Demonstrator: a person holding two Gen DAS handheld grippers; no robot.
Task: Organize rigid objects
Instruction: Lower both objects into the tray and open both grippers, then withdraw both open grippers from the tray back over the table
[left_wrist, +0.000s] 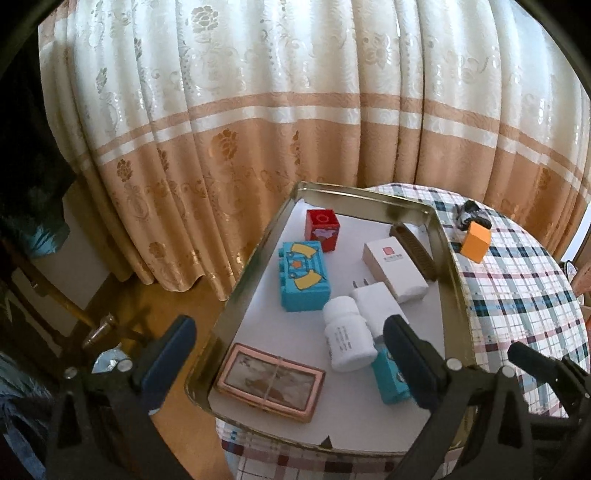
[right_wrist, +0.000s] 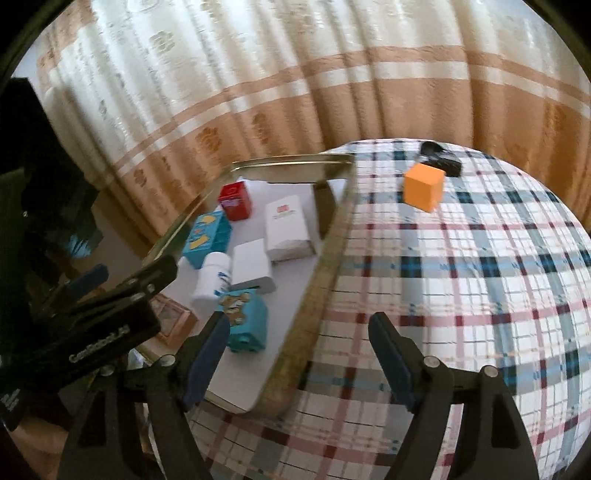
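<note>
A metal tray (left_wrist: 248, 274) (right_wrist: 320, 269) with a white floor holds a red block (left_wrist: 321, 229), a big blue block (left_wrist: 303, 275), a white box (left_wrist: 393, 269), a brown brush (left_wrist: 413, 251), a white charger (left_wrist: 376, 301), a white bottle (left_wrist: 347, 339) lying down, a small blue box (right_wrist: 245, 319) and a pink compact (left_wrist: 269, 382). My left gripper (left_wrist: 291, 354) hangs wide open over the tray's near end, gripping nothing. My right gripper (right_wrist: 301, 350) stands open above the tray's right rim, empty. An orange cube (right_wrist: 423, 186) (left_wrist: 475, 242) sits on the tablecloth outside the tray.
The round table wears a plaid cloth (right_wrist: 461, 280). A black object (right_wrist: 441, 155) lies just behind the orange cube. Cream and tan curtains (left_wrist: 295, 129) hang behind the table. The floor drops off left of the tray, with dark furniture (left_wrist: 33, 192) there.
</note>
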